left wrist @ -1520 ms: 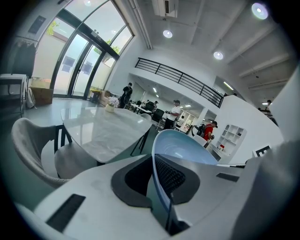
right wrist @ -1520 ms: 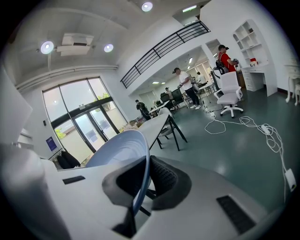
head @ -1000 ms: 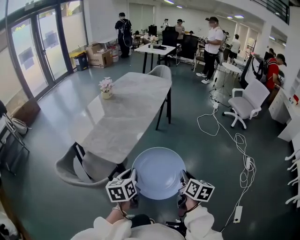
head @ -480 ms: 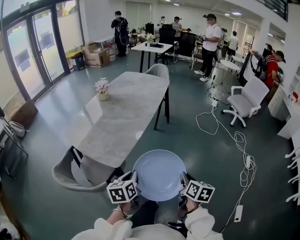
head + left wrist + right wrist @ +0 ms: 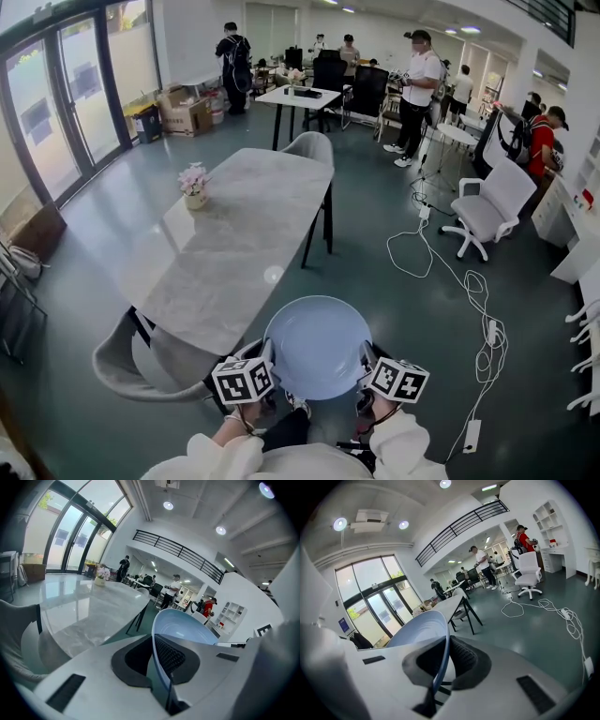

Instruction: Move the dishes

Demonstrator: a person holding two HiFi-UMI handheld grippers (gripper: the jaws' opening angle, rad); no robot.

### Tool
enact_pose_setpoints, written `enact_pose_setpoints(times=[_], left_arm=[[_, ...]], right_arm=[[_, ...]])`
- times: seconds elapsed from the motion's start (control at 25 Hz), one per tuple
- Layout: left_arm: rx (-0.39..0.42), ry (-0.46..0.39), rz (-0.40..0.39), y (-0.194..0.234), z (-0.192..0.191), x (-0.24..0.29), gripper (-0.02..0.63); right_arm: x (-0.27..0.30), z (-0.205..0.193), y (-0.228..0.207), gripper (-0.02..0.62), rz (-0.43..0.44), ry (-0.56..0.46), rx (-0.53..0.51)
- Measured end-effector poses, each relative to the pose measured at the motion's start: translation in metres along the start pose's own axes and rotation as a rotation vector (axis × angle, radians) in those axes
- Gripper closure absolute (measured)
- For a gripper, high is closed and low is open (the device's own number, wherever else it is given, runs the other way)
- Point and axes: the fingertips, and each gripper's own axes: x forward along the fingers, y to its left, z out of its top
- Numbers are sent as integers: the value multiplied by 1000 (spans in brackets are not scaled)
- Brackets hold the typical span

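Marble table [image 5: 234, 234] ahead of you, green floor [image 5: 403, 309], left gripper [image 5: 152, 656] and right gripper [image 5: 442, 660] pinching your plate [image 5: 317, 345], far desks [image 5: 302, 96] too tiny

Bright, even light: daylight enters through the glass doors [image 5: 56, 103] far ahead and left of the left tongs [image 5: 267, 354], and ceiling lamps [image 5: 168, 505] glow overhead. A glare spot marks the table [image 5: 234, 225]. Edges bow strongly. The picture is soft around the right tongs [image 5: 440, 663], and its corners are black.
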Motion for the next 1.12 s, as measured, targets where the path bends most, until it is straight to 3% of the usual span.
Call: enact_pose_setpoints(times=[1.12], left_arm=[[-14, -5, -6, 12, 107, 146, 583]], right_arm=[[134, 119, -16, 523, -2, 2, -18]])
